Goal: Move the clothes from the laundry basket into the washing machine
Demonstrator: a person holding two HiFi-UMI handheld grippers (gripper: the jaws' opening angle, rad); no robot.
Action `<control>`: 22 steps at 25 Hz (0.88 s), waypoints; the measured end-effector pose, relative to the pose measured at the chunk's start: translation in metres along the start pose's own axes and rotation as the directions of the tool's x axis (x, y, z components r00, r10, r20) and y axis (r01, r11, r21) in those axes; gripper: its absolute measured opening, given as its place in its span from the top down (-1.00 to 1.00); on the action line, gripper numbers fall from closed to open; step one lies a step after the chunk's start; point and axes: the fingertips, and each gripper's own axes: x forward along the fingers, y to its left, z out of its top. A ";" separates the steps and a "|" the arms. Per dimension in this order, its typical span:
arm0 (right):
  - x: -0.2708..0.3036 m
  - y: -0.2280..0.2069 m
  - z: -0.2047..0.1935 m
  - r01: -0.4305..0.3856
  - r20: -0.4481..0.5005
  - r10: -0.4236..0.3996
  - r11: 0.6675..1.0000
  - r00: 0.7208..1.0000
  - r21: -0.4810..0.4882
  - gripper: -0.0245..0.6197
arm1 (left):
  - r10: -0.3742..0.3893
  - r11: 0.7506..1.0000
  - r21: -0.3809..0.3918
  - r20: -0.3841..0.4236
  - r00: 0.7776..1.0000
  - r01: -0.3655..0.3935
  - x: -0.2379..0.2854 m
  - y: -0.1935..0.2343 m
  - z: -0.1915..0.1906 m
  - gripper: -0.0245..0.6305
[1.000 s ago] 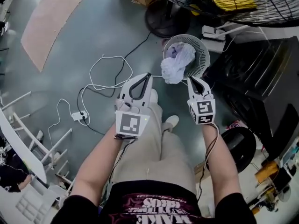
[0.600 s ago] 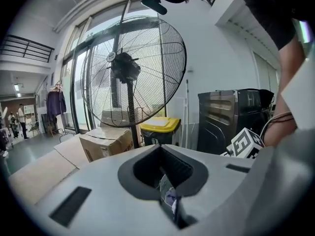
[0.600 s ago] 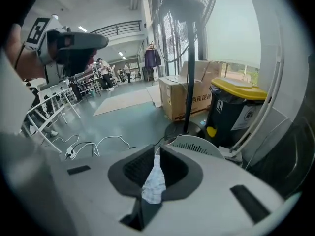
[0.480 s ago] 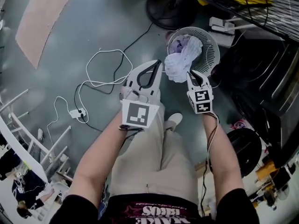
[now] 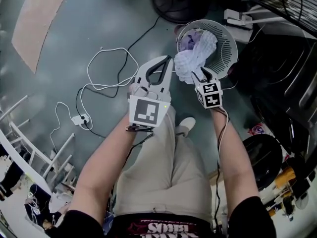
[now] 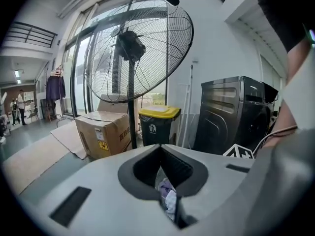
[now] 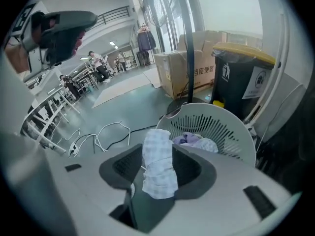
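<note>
A round white laundry basket (image 5: 229,48) stands on the floor with pale clothes (image 5: 190,37) in it. A white checked cloth (image 5: 190,61) drapes over its near rim and runs between the jaws of my right gripper (image 5: 200,74). Those jaws are opening, and the right gripper view shows the checked cloth (image 7: 158,173) lying loose between them above the basket (image 7: 221,127). My left gripper (image 5: 168,59) hangs just left of the basket, shut and holding nothing. The dark washing machine (image 6: 236,112) stands to the right.
A big floor fan's base (image 5: 181,4) is behind the basket. A white cable (image 5: 109,68) loops over the floor at left, near a white rack (image 5: 29,133). A cardboard box (image 6: 101,132) and a yellow-lidded bin (image 6: 157,124) stand beyond.
Both grippers have sunk toward the basket. The right jaws, earlier shut on the hanging checked cloth, have spread, and the cloth now rests over the basket's rim.
</note>
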 end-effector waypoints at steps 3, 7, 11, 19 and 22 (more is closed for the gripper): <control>0.019 -0.002 -0.018 -0.002 -0.048 0.004 0.999 0.999 0.036 0.18 | -0.002 1.000 0.003 -0.019 1.000 0.002 -0.001 0.002 -0.014 0.91; 0.040 -0.008 -0.040 0.005 -0.112 0.001 0.999 0.994 0.047 -0.04 | -0.013 1.000 0.011 -0.037 0.999 0.014 -0.002 0.004 -0.027 0.91; 0.059 -0.003 -0.059 0.008 -0.169 0.002 0.998 0.986 0.062 -0.12 | -0.013 1.000 0.022 -0.047 0.999 0.014 -0.006 0.011 -0.037 0.91; 0.088 -0.002 -0.105 0.032 -0.350 -0.030 0.999 0.936 -0.002 -0.15 | -0.026 0.998 0.049 -0.068 0.997 0.029 -0.017 0.011 -0.052 0.91; 0.087 -0.007 -0.107 0.062 -0.392 -0.111 0.989 0.913 -0.136 0.30 | -0.025 0.999 0.041 -0.083 0.996 0.028 -0.020 0.012 -0.057 0.91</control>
